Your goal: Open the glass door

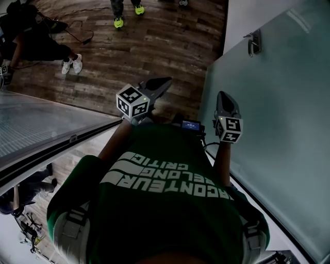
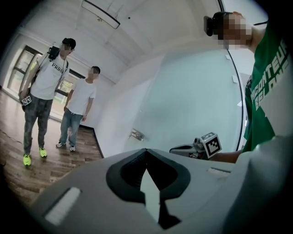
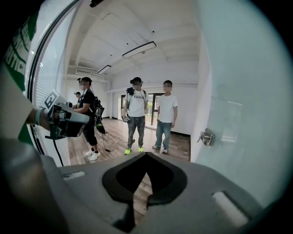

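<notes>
Door: glass door (image 1: 278, 118), frosted, runs along the person's right side. Its handle (image 1: 253, 42) is at the far edge, next to the white wall (image 1: 242, 15).
Progress: can't tell if the far edge sits in its frame or is swung clear. Fits a shut door w/ the person alongside it, or one already swung back.
L claw: left claw (image 1: 166, 81) has tips pinched together w/ nothing between. It's out over the wood floor (image 1: 154, 41), well apart from the door.
R claw: right claw (image 1: 224, 96) is also pinched to, empty. It's just beside the glass, aimed toward the handle but well short of it.
Edges: 2nd glass panel (image 1: 36, 124) on the left, so the person is boxed in btwn two panes.
Room: open floor ahead. Bystanders (image 3: 136, 114) stand further down the room.
</notes>
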A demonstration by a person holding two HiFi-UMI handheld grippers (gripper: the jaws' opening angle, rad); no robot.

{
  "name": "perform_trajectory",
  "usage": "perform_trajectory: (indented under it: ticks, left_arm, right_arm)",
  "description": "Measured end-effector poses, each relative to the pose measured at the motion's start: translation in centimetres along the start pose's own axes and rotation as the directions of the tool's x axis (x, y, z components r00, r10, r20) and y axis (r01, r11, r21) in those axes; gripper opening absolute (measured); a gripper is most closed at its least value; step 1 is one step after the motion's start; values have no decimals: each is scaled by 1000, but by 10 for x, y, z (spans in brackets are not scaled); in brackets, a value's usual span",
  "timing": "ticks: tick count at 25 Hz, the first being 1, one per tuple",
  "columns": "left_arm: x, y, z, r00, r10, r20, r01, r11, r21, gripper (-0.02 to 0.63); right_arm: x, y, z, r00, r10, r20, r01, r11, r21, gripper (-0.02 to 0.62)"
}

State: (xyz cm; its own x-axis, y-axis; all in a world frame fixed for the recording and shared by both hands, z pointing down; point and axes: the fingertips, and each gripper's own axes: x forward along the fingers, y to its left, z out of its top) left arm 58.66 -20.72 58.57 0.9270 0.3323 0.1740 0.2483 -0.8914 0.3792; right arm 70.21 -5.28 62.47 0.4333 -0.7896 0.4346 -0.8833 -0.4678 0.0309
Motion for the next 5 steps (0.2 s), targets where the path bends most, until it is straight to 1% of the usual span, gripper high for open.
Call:
perform_trajectory:
  ticks: [5]
  left_arm:
    - [-4,-2,-3,1000,-6,-3,6,1000,-6,15]
  right_arm:
    - [-3,8,-3,1000,1,-1,-1,1000,6,-8]
